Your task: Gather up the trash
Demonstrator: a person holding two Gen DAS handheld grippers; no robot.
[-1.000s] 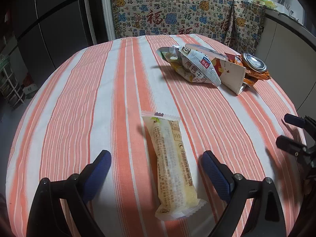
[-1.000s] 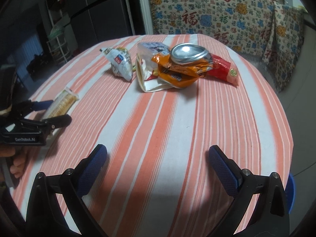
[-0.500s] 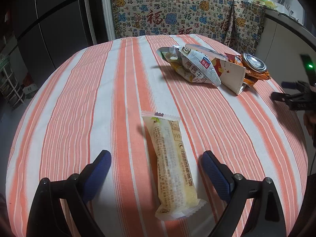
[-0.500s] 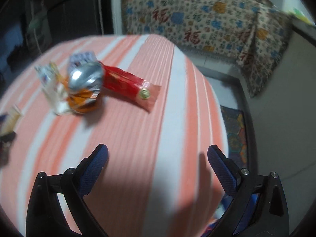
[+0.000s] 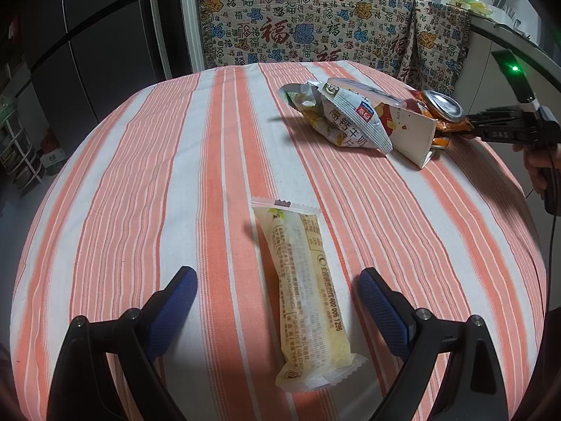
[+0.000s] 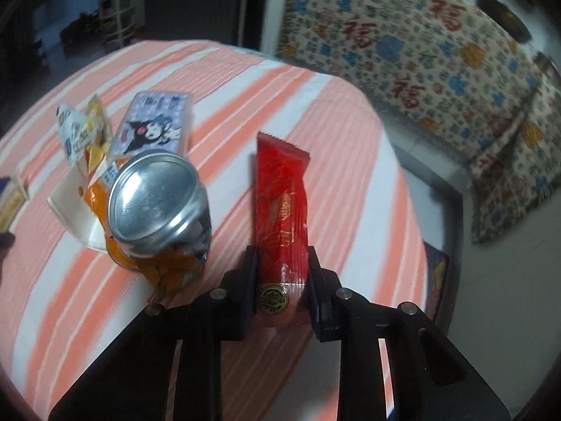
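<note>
Right gripper (image 6: 282,263) fingers pinch the red foil wrapper (image 6: 281,207) by its near end for lifting; left gripper (image 5: 277,293) fingers are spread astride the pale yellow snack packet (image 5: 308,294), low in frame.

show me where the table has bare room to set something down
The bare striped tablecloth left of the yellow snack wrapper is free, as is the strip between that wrapper and the trash pile. It is crowded at the far right: bags, a crushed can and the red wrapper in the right tongs.
</note>
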